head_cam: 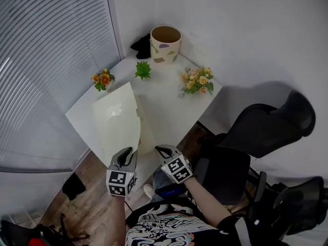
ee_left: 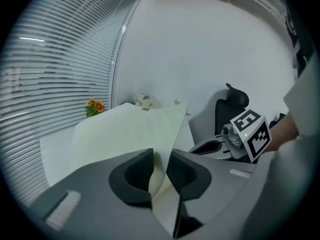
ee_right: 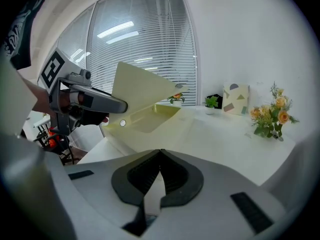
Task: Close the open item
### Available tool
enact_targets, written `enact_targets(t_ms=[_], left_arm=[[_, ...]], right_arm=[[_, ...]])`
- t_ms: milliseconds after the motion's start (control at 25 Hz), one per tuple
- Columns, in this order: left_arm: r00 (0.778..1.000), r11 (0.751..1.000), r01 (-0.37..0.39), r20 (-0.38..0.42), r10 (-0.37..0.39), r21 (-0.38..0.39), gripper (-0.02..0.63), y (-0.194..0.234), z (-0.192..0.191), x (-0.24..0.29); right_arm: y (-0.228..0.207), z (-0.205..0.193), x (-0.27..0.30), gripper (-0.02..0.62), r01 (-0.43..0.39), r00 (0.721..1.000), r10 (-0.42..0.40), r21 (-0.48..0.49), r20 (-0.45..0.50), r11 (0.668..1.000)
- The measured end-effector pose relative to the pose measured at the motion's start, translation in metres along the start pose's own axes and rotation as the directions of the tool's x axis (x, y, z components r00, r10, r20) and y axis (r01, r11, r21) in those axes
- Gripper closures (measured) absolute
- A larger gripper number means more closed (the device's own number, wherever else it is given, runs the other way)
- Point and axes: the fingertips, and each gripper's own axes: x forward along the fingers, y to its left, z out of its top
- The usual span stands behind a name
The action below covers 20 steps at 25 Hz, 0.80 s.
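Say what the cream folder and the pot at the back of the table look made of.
Cream folder: probably thin plastic sheet, smooth, faint sheen; the raised flap bows without creasing, and a round snap shows. Pot: perhaps ceramic, matte beige with coloured patches and a thick rim; cannot be sure.

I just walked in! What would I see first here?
A pale yellow lid stands raised over the near side of the white table, its edge between the jaws of the left tool. Behind it sit orange flowers, a green plant and a round pot by the wall.
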Motion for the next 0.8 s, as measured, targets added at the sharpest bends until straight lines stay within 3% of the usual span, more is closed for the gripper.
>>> enact_targets(t_ms=[800], left_arm=[[0.981,0.997,0.068,-0.183,-0.062,0.03,0.525,-0.006,-0.026,0.026]], right_arm=[[-0.001,-0.002,0.0,0.592,-0.005,1.0,0.006,0.032,-0.014,0.999]])
